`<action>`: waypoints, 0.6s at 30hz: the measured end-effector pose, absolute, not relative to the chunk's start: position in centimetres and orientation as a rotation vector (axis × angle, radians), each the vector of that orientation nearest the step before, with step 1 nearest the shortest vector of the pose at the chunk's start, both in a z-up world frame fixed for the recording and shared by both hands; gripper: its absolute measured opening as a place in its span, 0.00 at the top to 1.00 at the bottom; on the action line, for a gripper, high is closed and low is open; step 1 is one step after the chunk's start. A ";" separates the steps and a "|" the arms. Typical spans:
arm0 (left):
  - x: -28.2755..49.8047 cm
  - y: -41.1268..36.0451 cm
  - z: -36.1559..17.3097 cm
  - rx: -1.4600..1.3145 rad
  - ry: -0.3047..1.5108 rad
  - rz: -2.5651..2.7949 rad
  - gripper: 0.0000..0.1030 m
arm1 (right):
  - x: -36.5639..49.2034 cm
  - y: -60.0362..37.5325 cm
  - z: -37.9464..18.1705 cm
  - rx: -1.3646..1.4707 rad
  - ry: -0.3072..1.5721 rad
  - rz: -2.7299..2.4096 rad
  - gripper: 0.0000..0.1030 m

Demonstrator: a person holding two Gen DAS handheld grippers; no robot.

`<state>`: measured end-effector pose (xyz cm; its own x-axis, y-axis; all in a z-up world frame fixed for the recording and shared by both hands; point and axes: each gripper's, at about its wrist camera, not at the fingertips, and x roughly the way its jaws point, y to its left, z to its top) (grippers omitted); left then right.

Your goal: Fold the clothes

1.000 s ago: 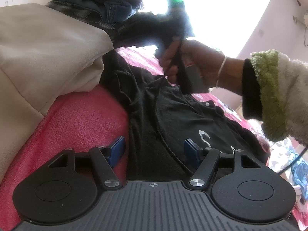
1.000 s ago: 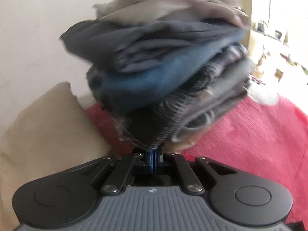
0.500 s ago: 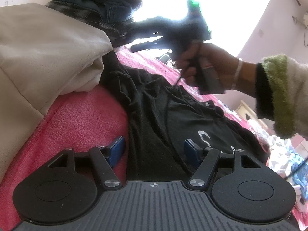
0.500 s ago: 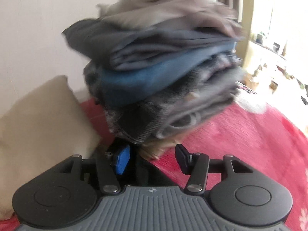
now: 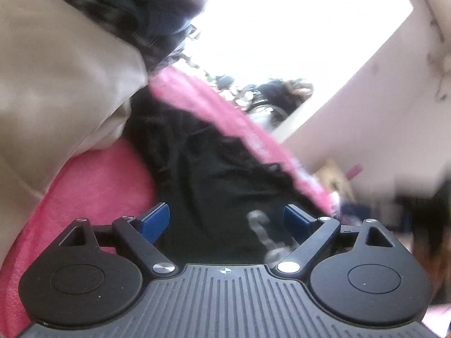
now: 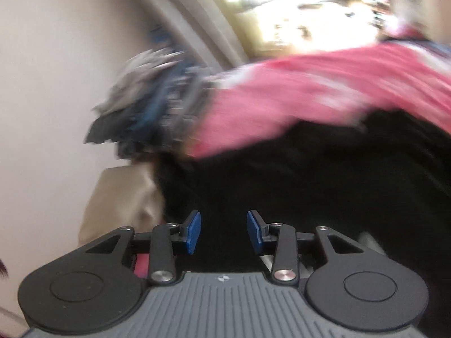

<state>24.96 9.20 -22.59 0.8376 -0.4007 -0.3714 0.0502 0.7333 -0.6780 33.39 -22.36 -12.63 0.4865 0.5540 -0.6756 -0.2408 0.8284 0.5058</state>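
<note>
— Where is the garment?

— The black shirt (image 5: 222,174) lies spread on the pink bed cover (image 5: 98,186), one end tucked against the beige pillow (image 5: 56,79). A stack of folded clothes (image 6: 152,107) sits behind the pillow (blurred in both views).

— And the tools?

— The left gripper (image 5: 226,221) hovers low over the shirt with its fingers spread wide, nothing between them. The right gripper (image 6: 224,232) is over the same black cloth, fingers apart too, though less widely, and empty.

— How will it handle?

— I judge it light, soft and limp: it will sag and bunch wherever it is unsupported. Best to pinch a single layer at an edge or corner, one gripper at each end of the same hem, so the fold stays straight (a mid-panel pinch would only drag up a wrinkle).
</note>
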 end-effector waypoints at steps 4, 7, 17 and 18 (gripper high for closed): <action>23.8 9.3 -20.2 -0.703 0.561 -0.265 0.13 | 23.7 -31.1 -11.8 0.462 0.951 0.242 0.61; 22.4 8.9 -19.2 -0.663 0.643 -0.241 0.15 | 15.6 -35.5 -10.7 0.536 0.936 0.081 0.61; 18.1 6.1 -14.3 -0.447 0.753 -0.215 0.21 | -2.7 -37.0 -8.5 0.646 0.864 -0.181 0.62; 17.8 5.8 -13.8 -0.430 0.744 -0.219 0.21 | -3.3 -36.9 -8.5 0.654 0.857 -0.188 0.62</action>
